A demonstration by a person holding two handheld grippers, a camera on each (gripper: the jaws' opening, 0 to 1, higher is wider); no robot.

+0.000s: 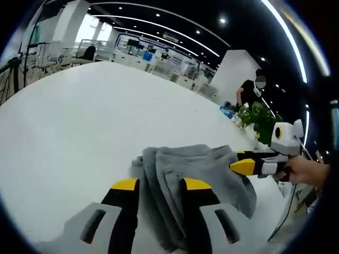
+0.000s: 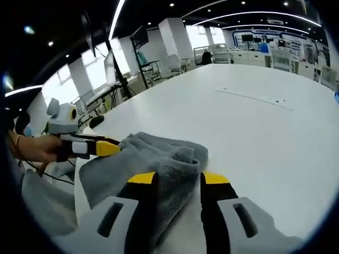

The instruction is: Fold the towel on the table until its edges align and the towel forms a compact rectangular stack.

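Left gripper view: left gripper (image 1: 161, 185) is straddling the grey towel (image 1: 198, 174) lying on the white table (image 1: 74, 132), jaws spread; right gripper (image 1: 244, 166) is touching its far edge.
Right gripper view: right gripper (image 2: 177, 179) is spreading around towel (image 2: 159, 159) folds; left gripper (image 2: 108, 149), state unclear.

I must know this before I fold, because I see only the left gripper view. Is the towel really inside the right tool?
Observer: In the right gripper view, the thick folded edge of the towel lies between the jaws of the right tool, which stand apart.
Operator: Thank you. Is something else lying on the table on that side?
Observer: Yes, a thin pale strip with small dark marks lies on the table, well apart from the towel.
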